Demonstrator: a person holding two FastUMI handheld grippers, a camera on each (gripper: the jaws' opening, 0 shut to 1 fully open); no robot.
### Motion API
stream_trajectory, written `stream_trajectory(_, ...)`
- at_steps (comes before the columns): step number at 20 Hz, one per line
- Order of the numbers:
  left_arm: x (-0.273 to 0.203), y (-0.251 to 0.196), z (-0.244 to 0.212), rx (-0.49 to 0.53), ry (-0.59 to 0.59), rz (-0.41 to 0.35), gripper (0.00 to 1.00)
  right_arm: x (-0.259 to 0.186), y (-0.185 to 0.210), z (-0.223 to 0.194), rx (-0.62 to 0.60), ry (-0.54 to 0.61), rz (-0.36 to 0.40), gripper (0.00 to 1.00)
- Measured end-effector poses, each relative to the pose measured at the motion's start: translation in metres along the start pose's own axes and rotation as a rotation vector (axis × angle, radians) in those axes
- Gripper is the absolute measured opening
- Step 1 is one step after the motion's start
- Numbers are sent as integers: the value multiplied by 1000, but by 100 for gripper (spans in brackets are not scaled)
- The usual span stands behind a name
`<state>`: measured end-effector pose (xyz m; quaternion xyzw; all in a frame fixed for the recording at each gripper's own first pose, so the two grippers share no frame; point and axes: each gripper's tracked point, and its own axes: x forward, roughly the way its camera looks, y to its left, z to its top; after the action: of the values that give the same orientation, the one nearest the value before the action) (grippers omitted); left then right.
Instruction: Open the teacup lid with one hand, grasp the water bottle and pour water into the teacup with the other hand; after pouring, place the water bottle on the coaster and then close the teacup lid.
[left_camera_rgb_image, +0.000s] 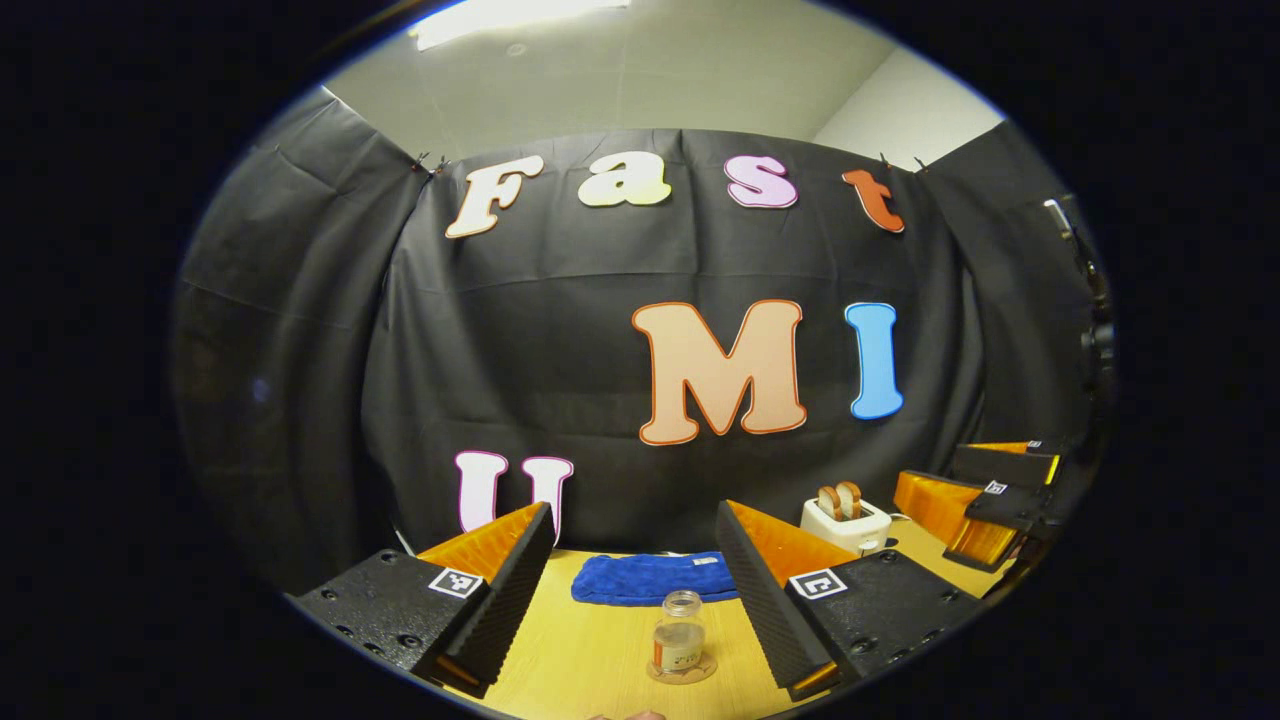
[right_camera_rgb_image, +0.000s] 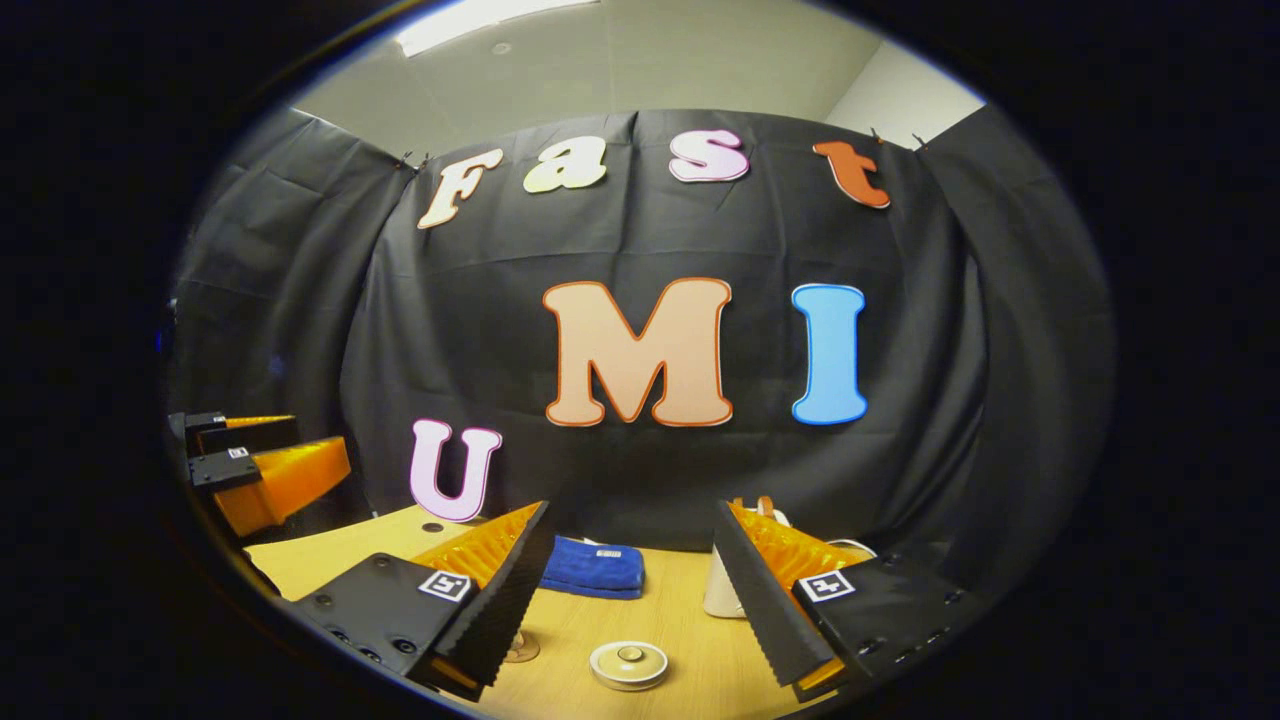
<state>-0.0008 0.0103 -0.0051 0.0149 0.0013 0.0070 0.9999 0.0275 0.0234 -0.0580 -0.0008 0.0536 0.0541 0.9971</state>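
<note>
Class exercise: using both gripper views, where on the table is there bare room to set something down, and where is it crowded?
Bare table lies between the water bottle on its coaster and the blue towel; also between the teacup lid and towel. The back right is crowded, around the toaster.

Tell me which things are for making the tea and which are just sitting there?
For the job: water bottle standing on its coaster; lidded teacup; left gripper and right gripper, both open.

Just sitting there: blue towel, toaster.
</note>
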Motion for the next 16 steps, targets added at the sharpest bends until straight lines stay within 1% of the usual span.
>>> stream_trajectory(2,-2,5,-1,6,4,12,94,9,-2,-18,-7,29,4,99)
stream_trajectory(3,-3,7,-2,10,8,17,92,14,-3,-27,-16,44,6,99)
stream_trajectory(5,-6,12,-2,19,12,33,92,23,1,-50,-26,85,31,100)
stream_trajectory(12,-15,31,-6,43,32,91,92,52,-2,-120,-57,216,51,100)
stream_trajectory(15,-19,39,-6,55,37,113,92,58,-3,-151,-93,272,59,100)
stream_trajectory(16,-21,41,-8,57,40,120,95,59,0,-161,-101,292,67,100)
